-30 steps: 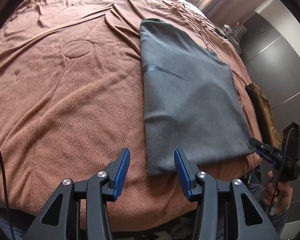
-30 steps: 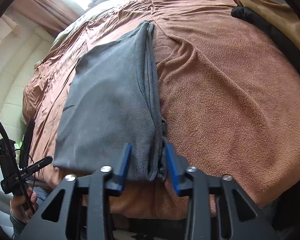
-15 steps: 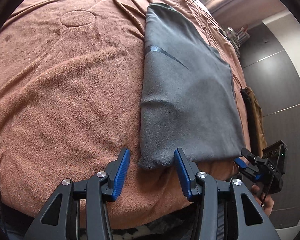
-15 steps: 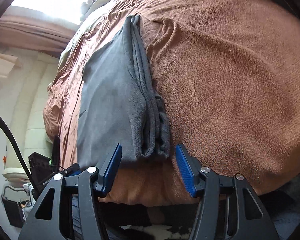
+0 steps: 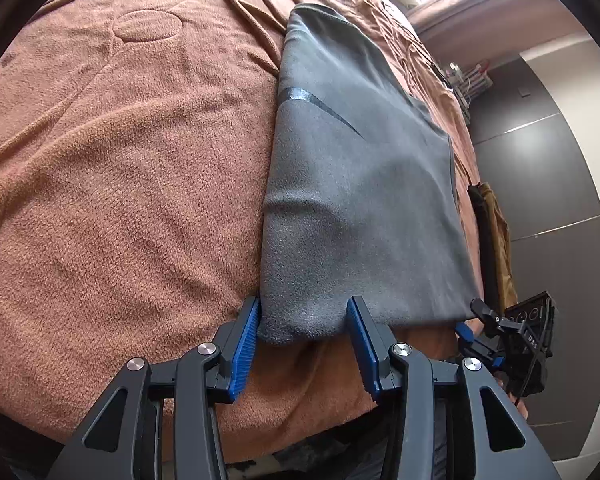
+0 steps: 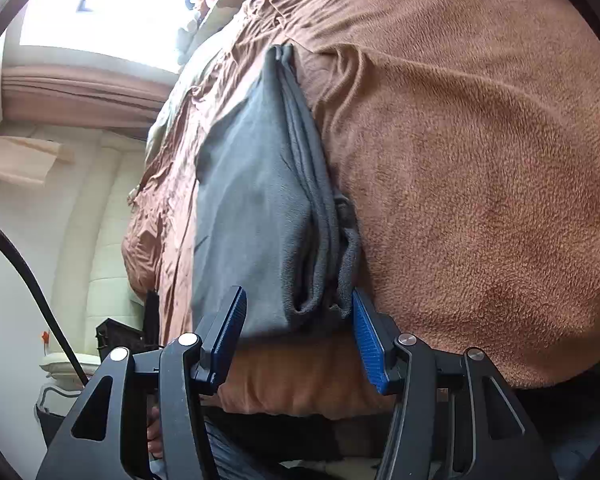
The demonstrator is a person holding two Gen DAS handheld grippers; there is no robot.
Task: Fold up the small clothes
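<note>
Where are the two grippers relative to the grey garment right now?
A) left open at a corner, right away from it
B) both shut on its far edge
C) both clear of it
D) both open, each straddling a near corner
D: the left gripper and right gripper each have blue pads spread on either side of a near corner of the grey garment.

Lay spread over the whole bed as a rust-brown fleece blanket [image 5: 120, 168] with an oval mark pressed into its pile, stood beyond as dark grey wardrobe panels [image 5: 556, 184] and a pinkish curtain [image 6: 80, 92] under a bright window [image 6: 100, 12].
</note>
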